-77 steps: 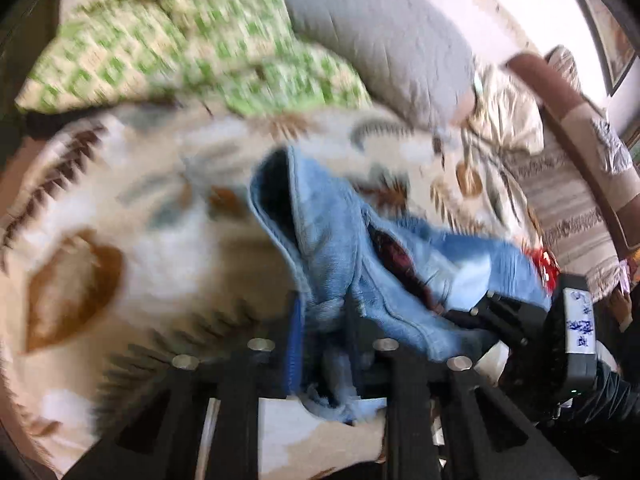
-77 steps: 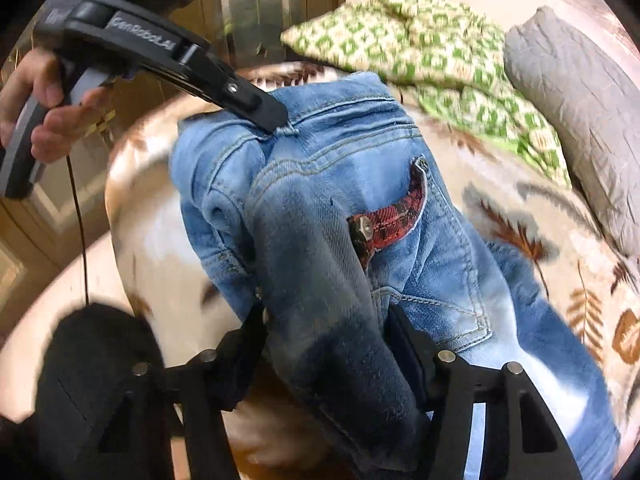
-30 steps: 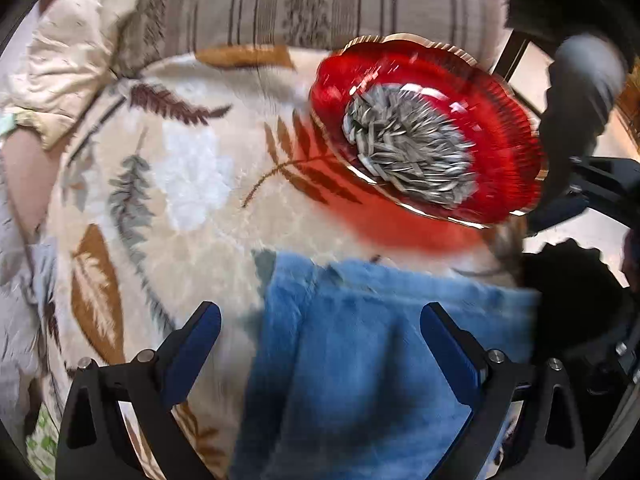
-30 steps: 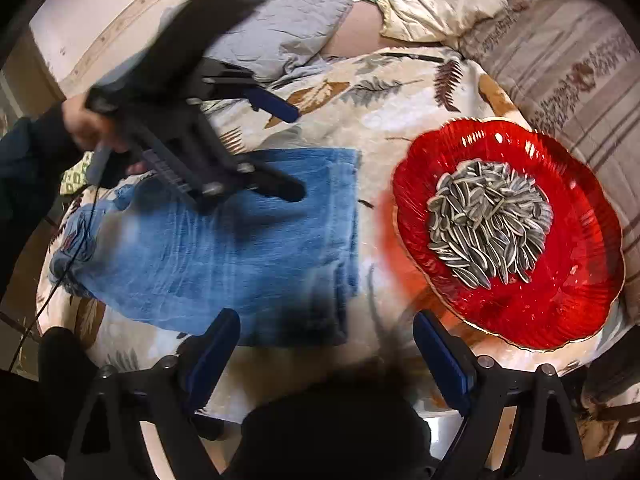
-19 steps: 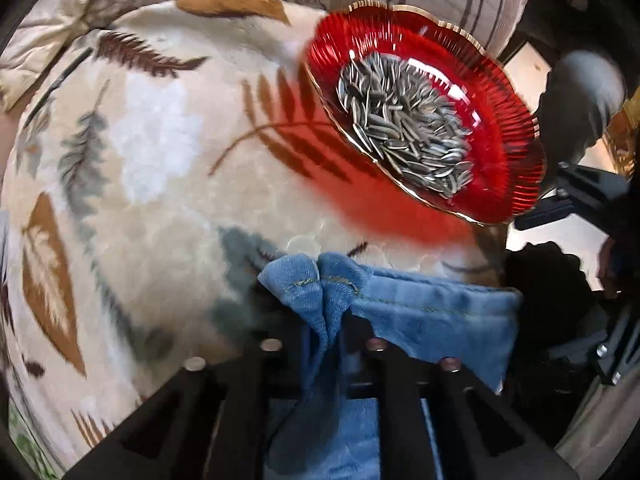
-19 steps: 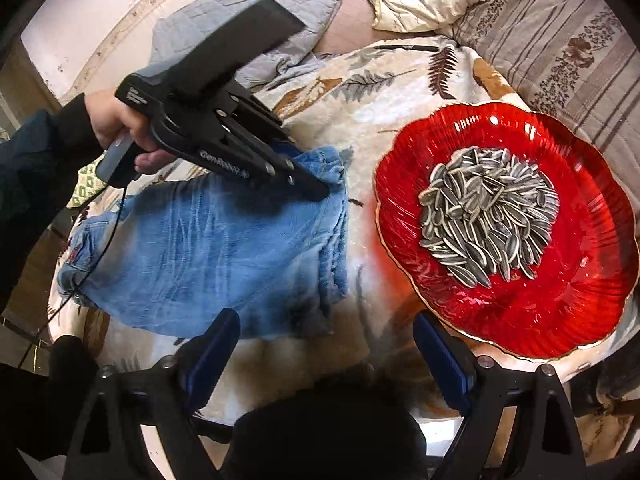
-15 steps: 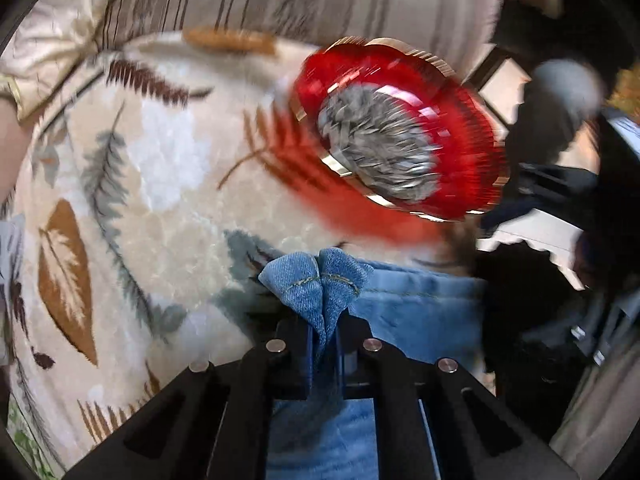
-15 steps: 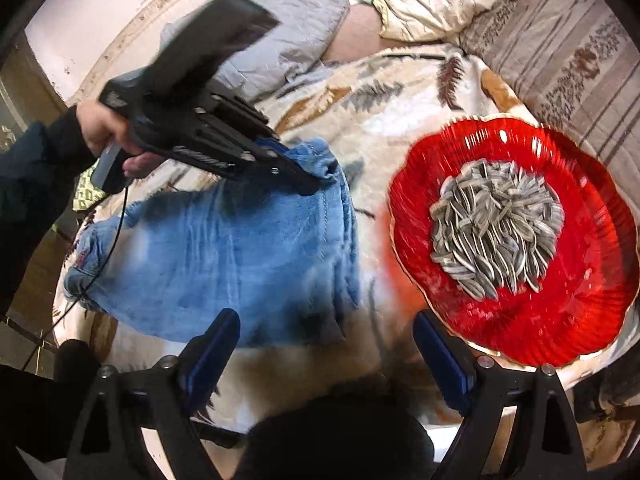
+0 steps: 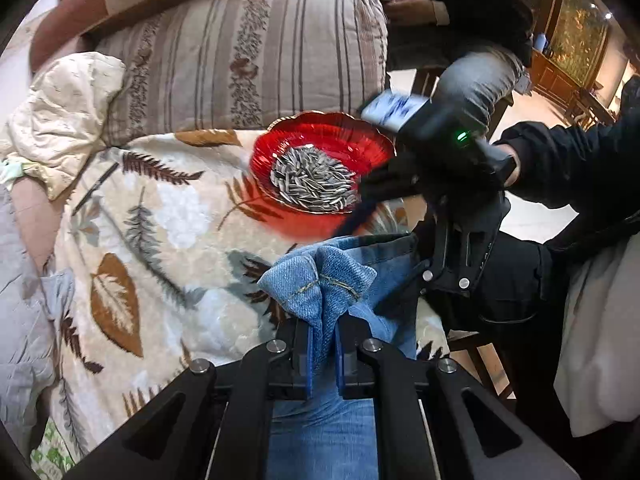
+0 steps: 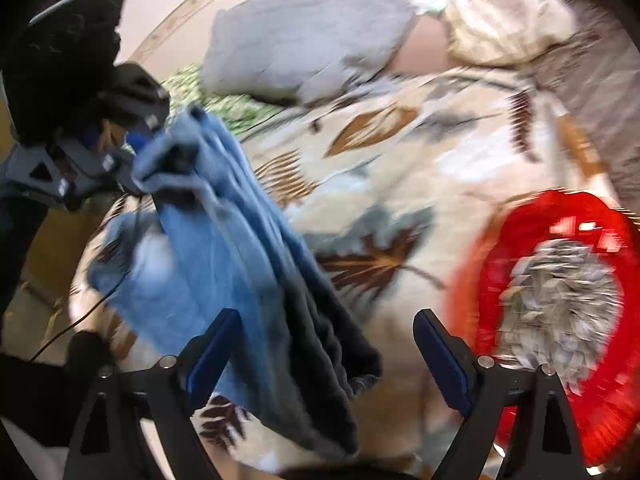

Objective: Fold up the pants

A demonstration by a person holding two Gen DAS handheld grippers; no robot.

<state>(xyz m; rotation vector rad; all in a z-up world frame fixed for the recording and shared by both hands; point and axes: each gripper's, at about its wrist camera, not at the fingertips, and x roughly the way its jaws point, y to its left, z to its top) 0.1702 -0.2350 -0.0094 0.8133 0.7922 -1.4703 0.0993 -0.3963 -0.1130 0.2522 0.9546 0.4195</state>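
Observation:
The blue denim pants point(image 9: 340, 280) lie on a leaf-patterned blanket. My left gripper point(image 9: 322, 344) is shut on the bunched leg hems and holds them lifted above the blanket. In the right wrist view the same pants point(image 10: 224, 240) hang in a raised fold from the left gripper point(image 10: 136, 160) at the upper left. My right gripper point(image 10: 326, 344) is open, its blue pads wide apart, with the lower dark edge of the pants between them but not pinched. The right gripper also shows blurred in the left wrist view point(image 9: 360, 216), near the far hem.
A red glass plate point(image 9: 362, 140) of sunflower seeds sits on the blanket point(image 9: 168, 208) just past the pants, also in the right wrist view point(image 10: 600, 220). A striped cushion point(image 9: 248, 52), grey pillow point(image 10: 304, 40) and cream pillow point(image 9: 56, 112) line the back. A seated person is at the far right.
My left gripper has lifted the pinched hems up and back from the plate. My right gripper has moved in low toward the hanging edge of the pants, still open.

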